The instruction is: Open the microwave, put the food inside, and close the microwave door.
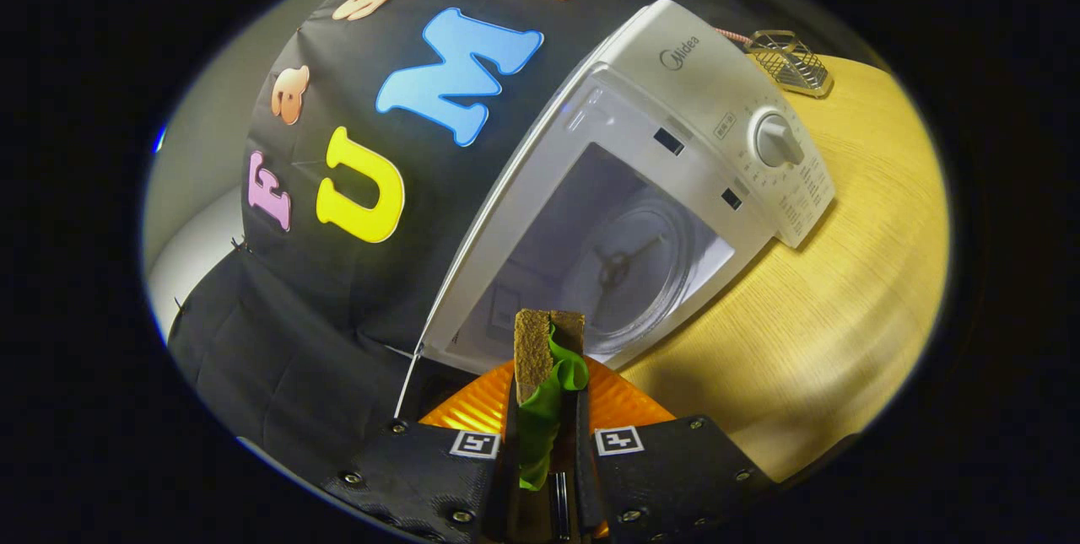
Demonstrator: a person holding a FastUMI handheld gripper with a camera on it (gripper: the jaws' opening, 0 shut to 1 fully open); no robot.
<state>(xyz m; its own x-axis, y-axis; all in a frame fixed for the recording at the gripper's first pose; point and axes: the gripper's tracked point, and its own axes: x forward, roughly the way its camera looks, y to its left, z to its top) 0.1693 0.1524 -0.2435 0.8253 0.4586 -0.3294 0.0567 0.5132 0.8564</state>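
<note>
A white microwave [675,105] stands tilted in my view on the wooden table [827,308], its door swung open and seen edge-on beside the black cloth. Its cavity shows a round glass turntable [629,274]. My gripper [547,409] is shut on a sandwich [544,367] made of brown bread slices with a green leaf hanging out between them. The sandwich stands upright between the fingers, just in front of the cavity opening. An orange ridged plate [629,405] lies beneath the fingers.
A white control knob [776,141] sits on the microwave's panel beside the cavity. A small wire basket [789,61] stands on the table beyond the microwave. Bare wood stretches beside the microwave.
</note>
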